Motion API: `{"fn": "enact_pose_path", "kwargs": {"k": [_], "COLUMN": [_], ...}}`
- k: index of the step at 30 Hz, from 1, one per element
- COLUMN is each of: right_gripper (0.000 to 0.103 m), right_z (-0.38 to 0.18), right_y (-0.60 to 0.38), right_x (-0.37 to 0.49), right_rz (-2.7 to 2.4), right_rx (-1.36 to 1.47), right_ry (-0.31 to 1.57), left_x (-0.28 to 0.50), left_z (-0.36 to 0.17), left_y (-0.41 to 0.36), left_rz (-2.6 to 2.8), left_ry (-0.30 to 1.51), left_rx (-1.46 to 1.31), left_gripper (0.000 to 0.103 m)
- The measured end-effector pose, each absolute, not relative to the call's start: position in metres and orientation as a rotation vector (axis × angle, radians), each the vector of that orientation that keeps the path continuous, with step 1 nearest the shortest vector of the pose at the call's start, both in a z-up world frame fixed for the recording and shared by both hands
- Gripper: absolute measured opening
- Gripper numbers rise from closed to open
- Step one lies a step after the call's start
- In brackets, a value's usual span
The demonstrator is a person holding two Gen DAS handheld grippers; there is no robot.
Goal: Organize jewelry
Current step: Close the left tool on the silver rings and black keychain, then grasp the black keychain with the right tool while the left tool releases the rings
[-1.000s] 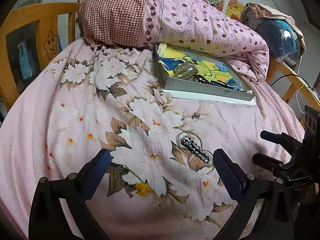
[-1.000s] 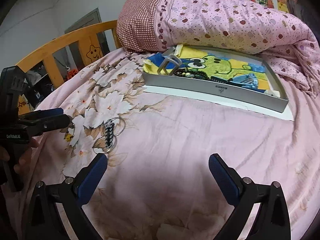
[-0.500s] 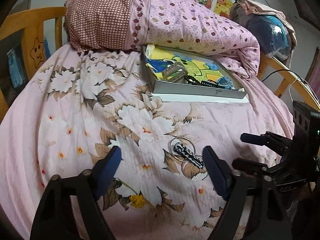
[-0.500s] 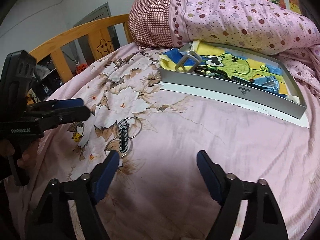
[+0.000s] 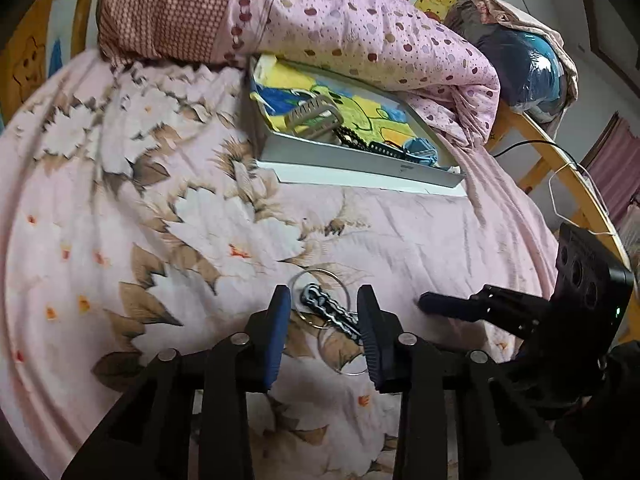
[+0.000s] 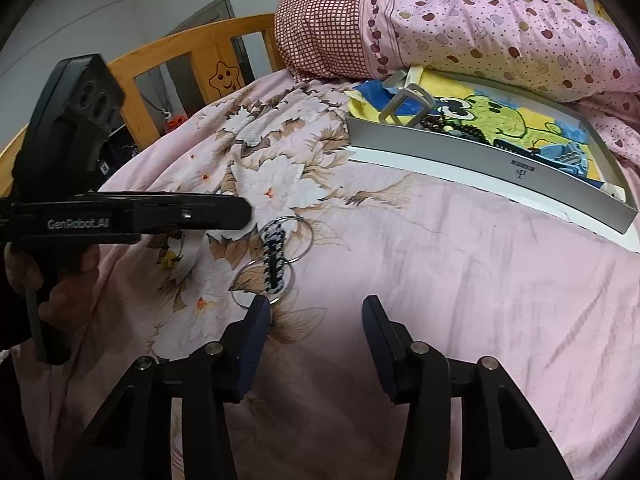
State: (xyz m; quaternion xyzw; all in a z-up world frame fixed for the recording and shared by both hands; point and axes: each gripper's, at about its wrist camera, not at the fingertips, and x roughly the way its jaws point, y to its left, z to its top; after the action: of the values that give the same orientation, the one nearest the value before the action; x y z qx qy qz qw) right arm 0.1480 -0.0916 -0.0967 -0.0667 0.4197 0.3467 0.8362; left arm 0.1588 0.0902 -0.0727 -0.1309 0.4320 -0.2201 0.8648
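- The left gripper (image 5: 322, 312) hangs just over the chain with rings (image 5: 329, 312) on the floral bedsheet (image 5: 120, 208); its jaws have just been closing, and the blue pads (image 5: 276, 320) flank the chain with gaps on both sides, not yet pinching.
- To do this well, I'd centre on the dark braided chain rather than the thin rings, sink until the pads meet the sheet, then close without catching cloth.
- The right gripper (image 6: 314, 320) has also been narrowing; its half-spread jaws hold nothing, and the piece lies just beyond its left pad.
- The grey tray (image 6: 480, 156), well apart by the rolled quilt (image 6: 480, 28), looks like the destination.
- Count: 1 chain, 3 rings I can make out, 2 grippers, 1 tray, 1 quilt.
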Motion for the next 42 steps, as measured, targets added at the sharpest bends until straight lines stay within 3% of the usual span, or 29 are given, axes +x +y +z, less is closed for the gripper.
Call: {"fn": "enact_pose_path", "kwargs": {"k": [7, 14, 22, 27, 42], "right_gripper": [0.039, 0.030, 0.029, 0.025, 0.025], "right_z": [-0.101, -0.104, -0.106, -0.107, -0.108], "right_y": [-0.083, -0.082, -0.077, -0.073, -0.071], "right_x": [0.145, 0.150, 0.155, 0.158, 0.159], "right_rz": [0.741, 0.700, 0.670, 0.645, 0.642], "right_rx": [-0.113, -0.072, -0.082, -0.109, -0.133], "right_ry": [0.904, 0.919, 0.923, 0.927, 0.929], "left_x": [0.168, 0.177, 0.181, 0.180, 0.182], "left_z": [-0.079, -0.087, -0.090, -0.092, -0.094], "left_y": [0.089, 0.093, 0.093, 0.093, 0.091], "left_rz": [-0.475, -0.453, -0.428, -0.419, -0.452], "left_ry": [0.958, 1.021, 1.053, 1.057, 1.089], "left_rx": [-0.339, -0.391, -0.381, -0.378, -0.383], "left_gripper": [0.029, 0.018, 0.008, 0.005, 0.000]}}
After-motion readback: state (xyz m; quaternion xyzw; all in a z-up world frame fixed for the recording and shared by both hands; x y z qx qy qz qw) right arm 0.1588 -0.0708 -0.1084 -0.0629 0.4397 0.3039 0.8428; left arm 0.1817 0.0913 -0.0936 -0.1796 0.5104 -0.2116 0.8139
